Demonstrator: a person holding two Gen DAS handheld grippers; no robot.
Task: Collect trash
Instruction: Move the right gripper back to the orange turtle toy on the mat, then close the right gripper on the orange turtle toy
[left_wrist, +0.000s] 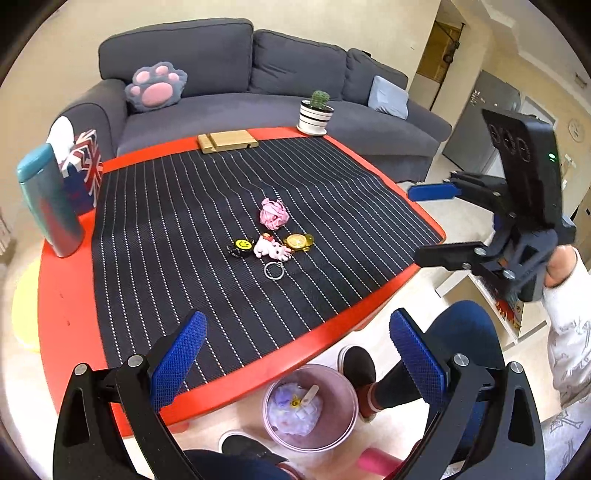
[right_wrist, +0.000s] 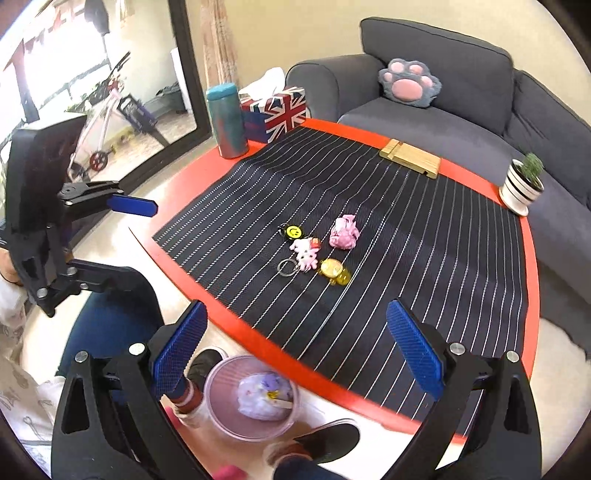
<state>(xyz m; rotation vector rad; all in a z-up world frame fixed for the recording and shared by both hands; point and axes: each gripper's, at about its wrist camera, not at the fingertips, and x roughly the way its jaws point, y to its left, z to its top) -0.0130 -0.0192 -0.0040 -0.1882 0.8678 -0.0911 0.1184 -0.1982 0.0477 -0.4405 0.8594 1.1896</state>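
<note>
Room: grey sofa (left_wrist: 229, 74) with a paw cushion (left_wrist: 157, 86) behind a red table (left_wrist: 66, 295) laid with a striped black mat (left_wrist: 221, 206).
Left gripper (left_wrist: 297, 363): jaws spread wide, holding nothing, hanging over the table's near edge.
Right gripper (right_wrist: 297, 360): jaws equally wide and empty, above the near edge; in the left view it stands off the table's right side, a hand (left_wrist: 561, 266) on its grip.
Trash: pink paper wad (left_wrist: 274, 214) on the mat's middle, well ahead of both jaws, untouched.
Beside the wad: keyring (left_wrist: 274, 271) with a smiley tag (left_wrist: 242, 244), white-and-pink cat charm (left_wrist: 271, 249) and yellow charm (left_wrist: 298, 242), just nearer the jaws.
Bin (left_wrist: 347, 406): pink, on the floor below and between the left jaws, crumpled pale paper (left_wrist: 293, 410) inside; shoes either side.
Far edge: wooden stand (left_wrist: 227, 142), potted cactus (left_wrist: 317, 112).
Left corner: teal flask (left_wrist: 48, 201) beside a Union Jack tissue box (left_wrist: 85, 166).
</note>
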